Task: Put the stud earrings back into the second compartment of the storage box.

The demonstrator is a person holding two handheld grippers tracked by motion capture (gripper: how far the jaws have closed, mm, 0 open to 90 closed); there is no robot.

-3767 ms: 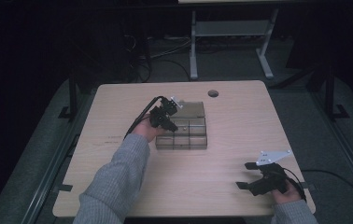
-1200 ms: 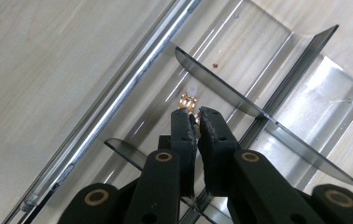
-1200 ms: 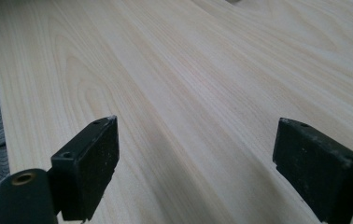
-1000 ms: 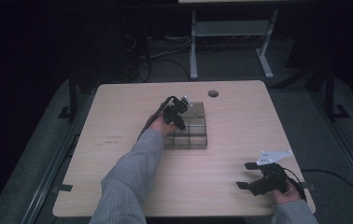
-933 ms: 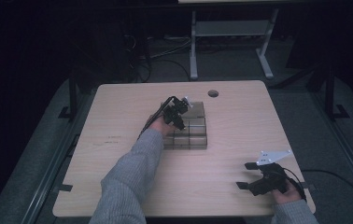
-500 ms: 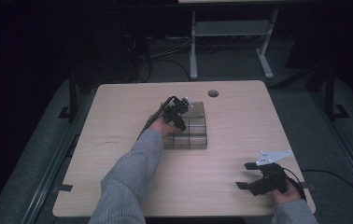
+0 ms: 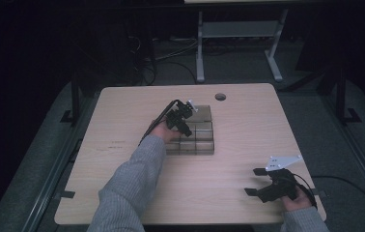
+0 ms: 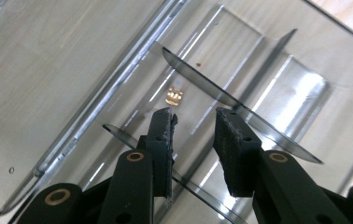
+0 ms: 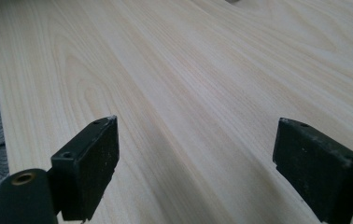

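- Clear plastic organizer box point(image 7: 196, 133) sat mid-bench, a little toward the far edge, its compartments set in a grid; dividers showed as curved clear walls in the left gripper view point(image 8: 240, 107).
- Bench point(image 7: 248, 140): pale wood-grain top, round cable hole point(image 7: 220, 96) near the far edge. Dark floor all round, a metal stand frame point(image 7: 238, 43) beyond.
- Left arm in a grey sleeve point(image 7: 132, 183) reached from the bottom edge to the box.
- Left tongs point(image 7: 179, 118) hung over the box's far-left part, tips pointed down into a compartment. In the left gripper view the tongs point(image 8: 194, 128) stood slightly spread, a narrow gap between the pads, nothing pinched.
- Right tongs point(image 7: 262, 186) rested near the bench's front right corner, well apart from the box, grey three-cornered plate point(image 7: 282, 162) on top. Right gripper view: tongs point(image 9: 195, 154) spread wide over bare wood, holding nothing.
- Small gold-coloured part point(image 8: 174, 96) lay on the compartment floor just beyond the left tongs' tips, untouched; too small to tell its kind.
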